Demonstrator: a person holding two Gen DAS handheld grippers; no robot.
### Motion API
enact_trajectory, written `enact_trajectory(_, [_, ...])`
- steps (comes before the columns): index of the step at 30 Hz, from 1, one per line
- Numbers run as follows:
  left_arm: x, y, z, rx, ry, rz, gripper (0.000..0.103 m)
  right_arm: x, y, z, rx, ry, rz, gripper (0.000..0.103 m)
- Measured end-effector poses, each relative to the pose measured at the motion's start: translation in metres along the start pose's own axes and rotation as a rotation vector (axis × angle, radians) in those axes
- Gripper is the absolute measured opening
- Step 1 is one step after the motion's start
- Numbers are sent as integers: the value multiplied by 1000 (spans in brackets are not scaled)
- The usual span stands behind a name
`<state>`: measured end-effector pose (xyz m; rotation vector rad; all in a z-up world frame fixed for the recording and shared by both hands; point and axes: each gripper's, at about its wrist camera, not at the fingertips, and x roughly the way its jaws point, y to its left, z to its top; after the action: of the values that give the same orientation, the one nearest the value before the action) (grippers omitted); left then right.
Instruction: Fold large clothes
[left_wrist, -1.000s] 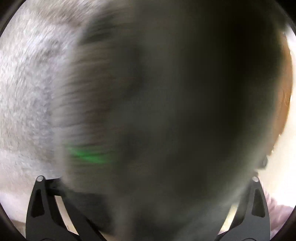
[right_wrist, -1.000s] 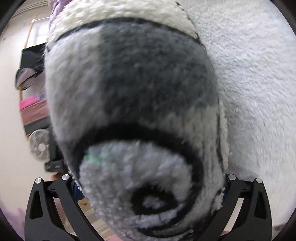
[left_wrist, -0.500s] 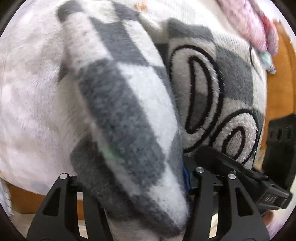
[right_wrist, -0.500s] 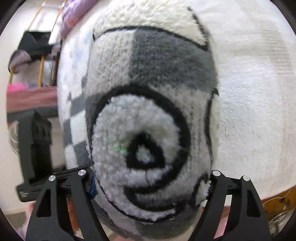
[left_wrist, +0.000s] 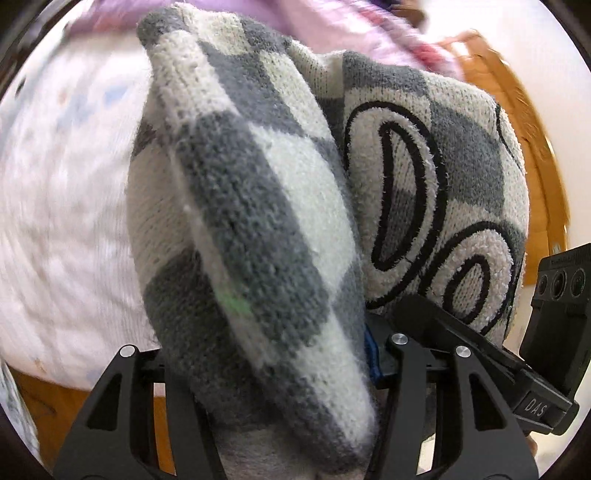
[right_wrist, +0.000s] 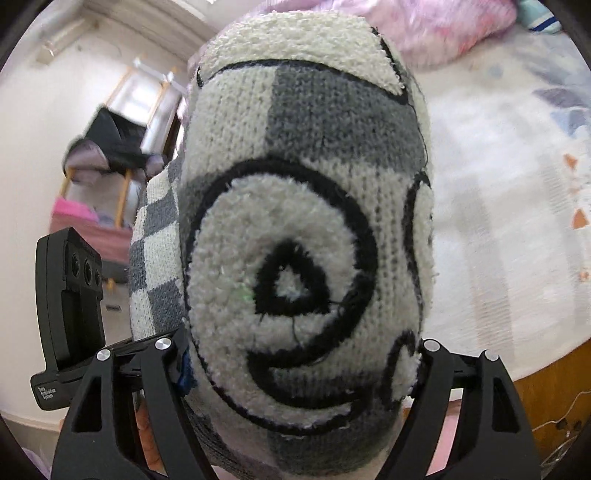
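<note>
A thick grey-and-cream checked knit sweater with black-outlined fluffy shapes fills both views. My left gripper is shut on a folded wad of it, held off the bed. My right gripper is shut on another bunched part bearing a black spiral figure. The two grippers hold the sweater side by side: the right gripper shows at the right of the left wrist view, and the left gripper shows at the left of the right wrist view. The fingertips are buried in the knit.
A bed with a white patterned sheet lies under and behind the sweater, also in the left wrist view. Pink bedding lies at the far end. A wooden bed frame runs on the right. A clothes rack stands beyond.
Both grippers have lifted the sweater up off the bed and tilted; the bed has dropped away and more of the room shows. Both grips have held.
</note>
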<state>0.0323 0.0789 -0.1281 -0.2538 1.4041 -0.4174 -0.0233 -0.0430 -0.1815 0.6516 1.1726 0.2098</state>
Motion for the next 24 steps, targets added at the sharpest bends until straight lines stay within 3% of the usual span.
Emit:
enact_trajectory(5, [-34,-76,-13,174,-71,-3,55,-87,-31,-23,39,-142,32,75])
enact_trajectory(9, [-35,-145,-28,222,-113,-3,56,-137,-81,-27,34,-191,46,75])
enact_trajectory(11, [-28,-160,-38,225,-132,6,55,-156,-108,-26,27,-202,51,75])
enact_trajectory(14, [-5,-221,-50,210,-145,14,55,-186,-167,-18,30,-211,60,75])
enact_trajectory(16, [41,-271,-57,184,-149,16,55,-208,-204,-10,33,-198,60,75])
enact_trajectory(18, [52,-303,-61,164,-130,7,56,-227,-220,1,11,-162,57,75])
enact_trajectory(23, [88,-340,-70,122,-78,-8,56,-270,-269,12,0,-119,72,75])
enact_trajectory(24, [93,-350,-69,123,-67,1,56,-261,-255,16,15,-109,79,75])
